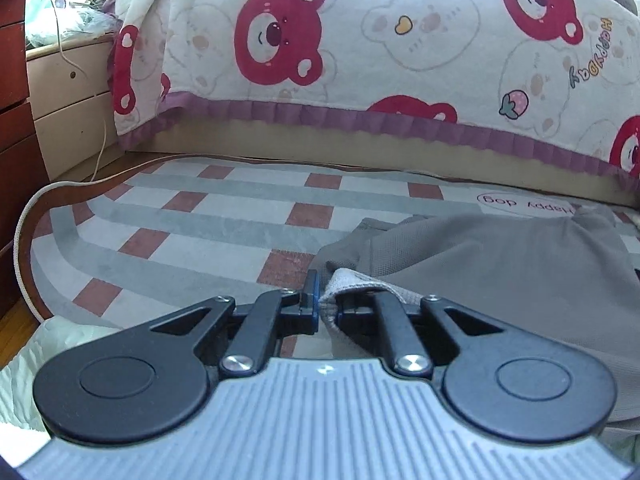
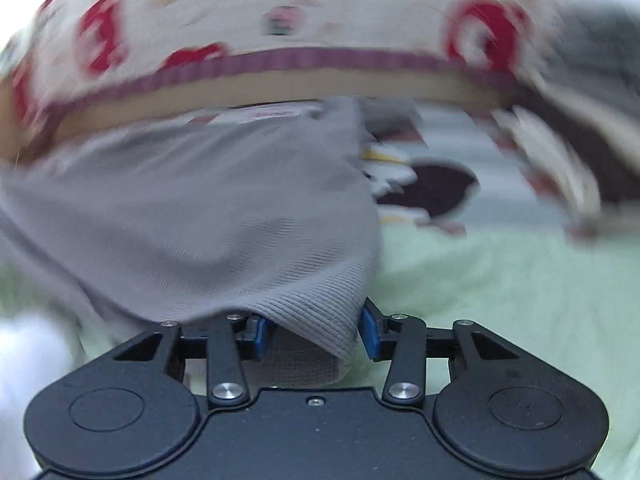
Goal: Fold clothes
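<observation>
Grey cloth fills the lower right of the left wrist view: a grey garment [image 1: 500,264] lies spread on a checked blanket [image 1: 192,216] of grey bands and red-brown squares, with an oval label reading "Happy dog" near its far edge. The left tongs [image 1: 326,304] are closed almost completely, and a ribbed hem of the garment is pinched between the blue pads, the cloth running off to the right from the grip. Behind the blanket hangs a white quilt [image 1: 340,40] printed with red and pale bear faces and edged with a purple frill, draped over a beige bed frame [image 1: 280,140]. A white cord [image 1: 24,236] curves along the blanket's left edge, and dark red-brown wooden furniture [image 1: 12,120] stands at far left. A pale green sheet [image 1: 24,368] shows at lower left.

From the right wrist, the picture is blurred by motion. The same grey garment [image 2: 192,216] covers the left and centre, and its ribbed corner hangs down between the fingers of the right tongs [image 2: 312,334]. These tongs stand partly open; the right blue pad [image 2: 370,334] sits just beside the cloth edge, and the left pad is half covered by the hem, so no firm pinch shows. Under the garment lies the pale green sheet [image 2: 500,300], and beyond it the blanket carries a dark cartoon patch [image 2: 432,188]. The bear quilt [image 2: 280,20] with its purple frill crosses the top.
</observation>
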Demonstrator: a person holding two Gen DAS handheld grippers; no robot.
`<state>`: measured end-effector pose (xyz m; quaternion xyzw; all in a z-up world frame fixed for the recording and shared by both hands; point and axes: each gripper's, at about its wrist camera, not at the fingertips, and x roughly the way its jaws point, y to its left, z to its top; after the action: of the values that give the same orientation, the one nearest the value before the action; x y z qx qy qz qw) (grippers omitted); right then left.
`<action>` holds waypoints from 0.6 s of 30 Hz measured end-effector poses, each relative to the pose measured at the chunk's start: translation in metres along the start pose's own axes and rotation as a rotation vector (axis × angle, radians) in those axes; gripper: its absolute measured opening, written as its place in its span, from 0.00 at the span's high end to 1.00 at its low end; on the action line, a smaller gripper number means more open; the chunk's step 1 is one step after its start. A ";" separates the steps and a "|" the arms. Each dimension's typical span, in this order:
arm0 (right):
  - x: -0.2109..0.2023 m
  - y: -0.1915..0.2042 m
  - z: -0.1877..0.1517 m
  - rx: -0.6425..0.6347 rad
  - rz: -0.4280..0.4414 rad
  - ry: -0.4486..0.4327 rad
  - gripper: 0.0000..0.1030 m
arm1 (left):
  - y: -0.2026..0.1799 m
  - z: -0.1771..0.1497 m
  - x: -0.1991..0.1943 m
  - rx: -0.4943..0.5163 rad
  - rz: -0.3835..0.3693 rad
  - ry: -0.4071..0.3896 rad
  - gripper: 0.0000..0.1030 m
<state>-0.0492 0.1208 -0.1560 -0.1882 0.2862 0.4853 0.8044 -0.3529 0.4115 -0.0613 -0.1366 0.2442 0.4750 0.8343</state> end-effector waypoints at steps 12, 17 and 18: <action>-0.023 -0.031 0.025 0.078 -0.162 -0.145 0.97 | -0.019 -0.023 0.057 0.073 -0.203 0.390 0.46; -0.020 -0.042 0.019 0.182 -0.119 -0.130 0.92 | -0.022 -0.025 0.053 0.091 -0.228 0.379 0.51; -0.019 -0.043 0.019 0.191 -0.108 -0.131 0.91 | -0.020 -0.026 0.052 0.075 -0.224 0.373 0.58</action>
<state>-0.0127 0.0989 -0.1284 -0.0938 0.2677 0.4231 0.8606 -0.3210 0.4271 -0.1115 -0.2171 0.3951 0.3363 0.8268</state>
